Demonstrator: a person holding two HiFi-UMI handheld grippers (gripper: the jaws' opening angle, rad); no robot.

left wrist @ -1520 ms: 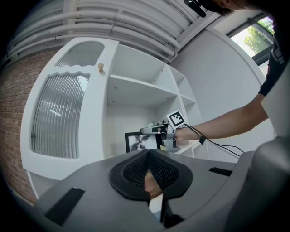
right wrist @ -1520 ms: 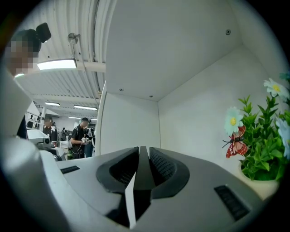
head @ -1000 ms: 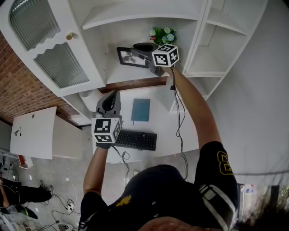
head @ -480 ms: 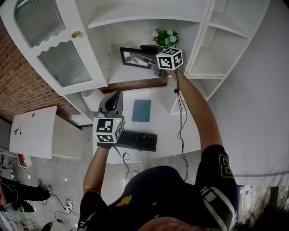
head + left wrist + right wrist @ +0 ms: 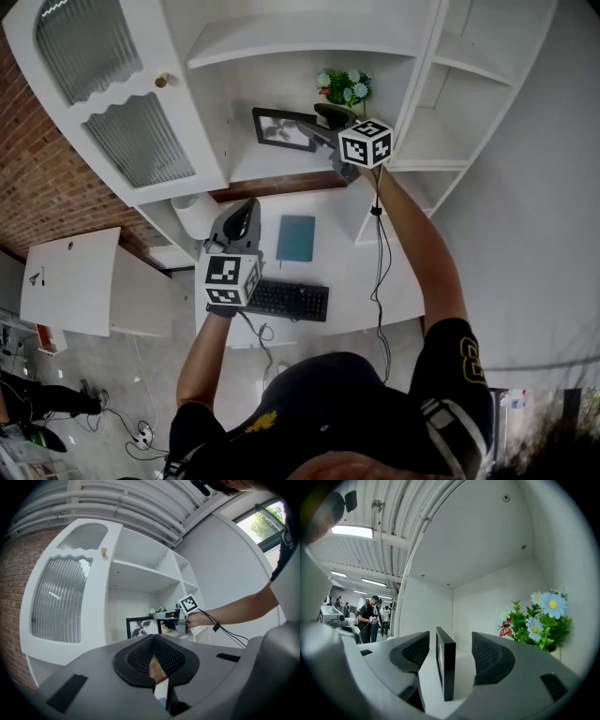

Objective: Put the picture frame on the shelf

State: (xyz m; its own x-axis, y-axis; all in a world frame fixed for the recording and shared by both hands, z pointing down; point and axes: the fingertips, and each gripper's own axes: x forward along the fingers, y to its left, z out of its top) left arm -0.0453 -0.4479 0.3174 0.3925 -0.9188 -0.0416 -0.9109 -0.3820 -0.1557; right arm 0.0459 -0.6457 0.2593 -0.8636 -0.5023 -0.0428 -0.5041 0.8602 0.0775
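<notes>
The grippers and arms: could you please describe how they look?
The left tongs and right tongs are grey with black pads; each bears a white cube with black square markers and a black cable. The short-sleeved shirt is black with yellow print. The right jaws have just been opening, the black picture frame between them.

Flowers [image 5: 343, 87] block the shelf [image 5: 253, 161] right of the picture frame [image 5: 284, 128]; left is free.

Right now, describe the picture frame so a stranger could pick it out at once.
Find the white shelf unit over the desk, with a glass door at its left. Beside that door, on the lowest open shelf, the frame stands upright, left of the flowers. It is the only flat, black-rimmed thing, with a black-and-white picture.
</notes>
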